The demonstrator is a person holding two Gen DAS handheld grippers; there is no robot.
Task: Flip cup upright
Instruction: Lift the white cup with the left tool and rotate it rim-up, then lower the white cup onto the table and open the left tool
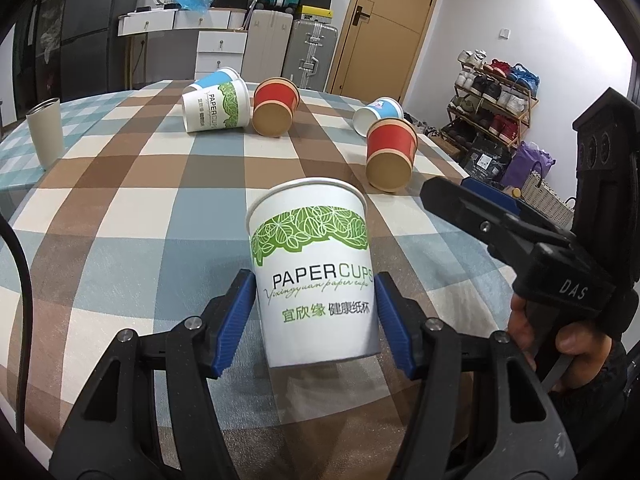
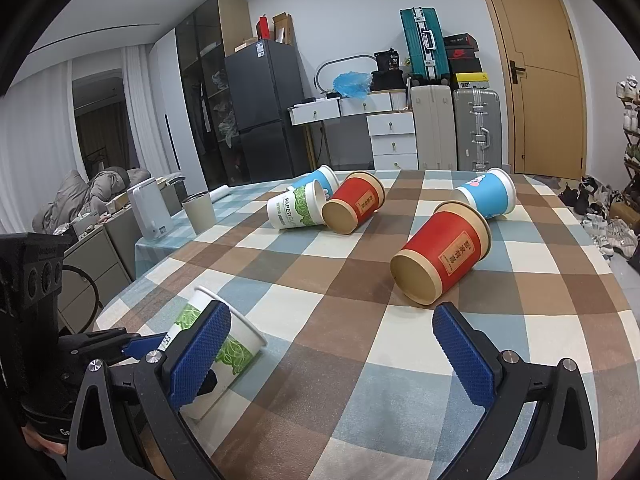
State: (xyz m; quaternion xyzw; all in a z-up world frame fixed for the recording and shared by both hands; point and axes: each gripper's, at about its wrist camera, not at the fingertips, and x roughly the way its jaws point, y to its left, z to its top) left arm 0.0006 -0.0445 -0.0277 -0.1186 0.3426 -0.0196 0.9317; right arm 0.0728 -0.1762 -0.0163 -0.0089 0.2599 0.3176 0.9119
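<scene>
A white paper cup with green leaf print (image 1: 316, 276) is held mouth up, a little tilted, between the blue pads of my left gripper (image 1: 316, 320), which is shut on its lower half. It also shows at lower left in the right wrist view (image 2: 236, 344), leaning over the checked tablecloth (image 2: 360, 360). My right gripper (image 2: 332, 356) is open and empty above the cloth. It appears at the right of the left wrist view (image 1: 480, 216).
Several cups lie on their sides further back: a red one (image 2: 440, 260), a blue one (image 2: 486, 196), another red (image 2: 354, 202), a white leaf-print one (image 2: 298, 210) and a blue one behind it (image 2: 320, 180). A grey tumbler (image 2: 199, 212) stands at the left edge.
</scene>
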